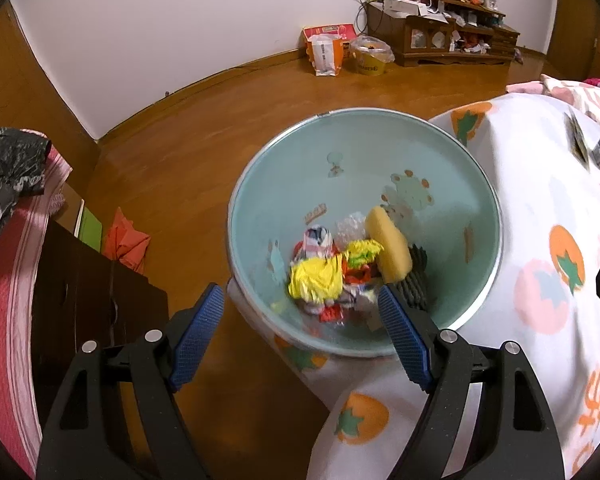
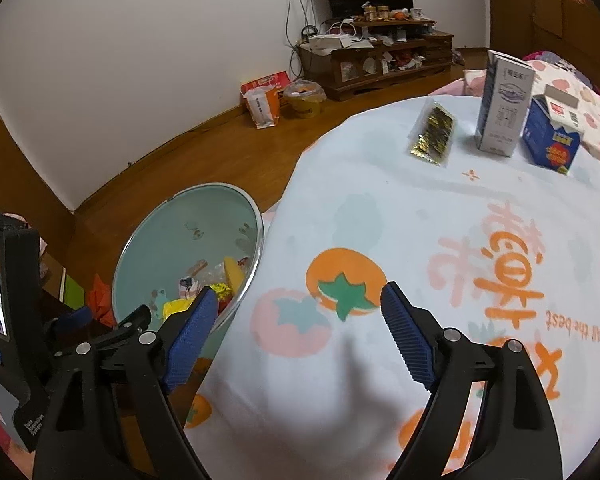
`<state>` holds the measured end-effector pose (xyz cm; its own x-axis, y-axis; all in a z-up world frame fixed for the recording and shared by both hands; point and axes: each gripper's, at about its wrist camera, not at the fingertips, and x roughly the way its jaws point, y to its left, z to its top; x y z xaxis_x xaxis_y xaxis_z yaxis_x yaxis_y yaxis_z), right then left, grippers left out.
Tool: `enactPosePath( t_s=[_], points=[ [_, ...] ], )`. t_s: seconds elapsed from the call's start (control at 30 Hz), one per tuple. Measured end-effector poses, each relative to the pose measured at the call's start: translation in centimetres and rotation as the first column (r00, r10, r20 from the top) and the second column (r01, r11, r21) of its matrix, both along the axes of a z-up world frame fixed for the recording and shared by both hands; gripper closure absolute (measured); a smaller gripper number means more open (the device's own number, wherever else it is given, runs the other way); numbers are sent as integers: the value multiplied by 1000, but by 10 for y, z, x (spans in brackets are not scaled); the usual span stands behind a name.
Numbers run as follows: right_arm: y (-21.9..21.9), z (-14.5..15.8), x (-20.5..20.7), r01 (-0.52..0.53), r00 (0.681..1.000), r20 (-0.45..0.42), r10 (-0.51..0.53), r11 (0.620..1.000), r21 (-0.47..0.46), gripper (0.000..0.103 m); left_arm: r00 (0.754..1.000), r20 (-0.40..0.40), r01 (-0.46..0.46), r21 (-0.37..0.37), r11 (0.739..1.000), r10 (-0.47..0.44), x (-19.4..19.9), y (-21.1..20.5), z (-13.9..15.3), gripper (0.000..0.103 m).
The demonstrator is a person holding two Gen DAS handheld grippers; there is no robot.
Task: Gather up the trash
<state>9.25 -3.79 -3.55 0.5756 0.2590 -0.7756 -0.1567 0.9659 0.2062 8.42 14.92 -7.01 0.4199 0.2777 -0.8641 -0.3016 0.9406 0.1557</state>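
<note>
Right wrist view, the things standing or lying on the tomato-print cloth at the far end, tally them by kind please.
Cartons: 2, a tall grey-white carton and a shorter blue carton.
Packets: 1, a flat clear packet with dark gold-flecked contents.
Total: 3.

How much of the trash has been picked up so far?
Partly done: the light blue bin already holds wrappers and a yellow sponge. Neither the left claw nor the right claw holds anything. Left on the table: a foil packet, a grey carton and a blue carton.
</note>
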Motion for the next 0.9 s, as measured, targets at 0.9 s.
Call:
enactPosePath(
  t_s=[0.9],
  points=[
    [-49, 26, -108, 101, 990, 103, -99, 995, -11, 18, 993, 32, 114, -106, 988, -111, -98, -50, 10, 18]
  ],
)
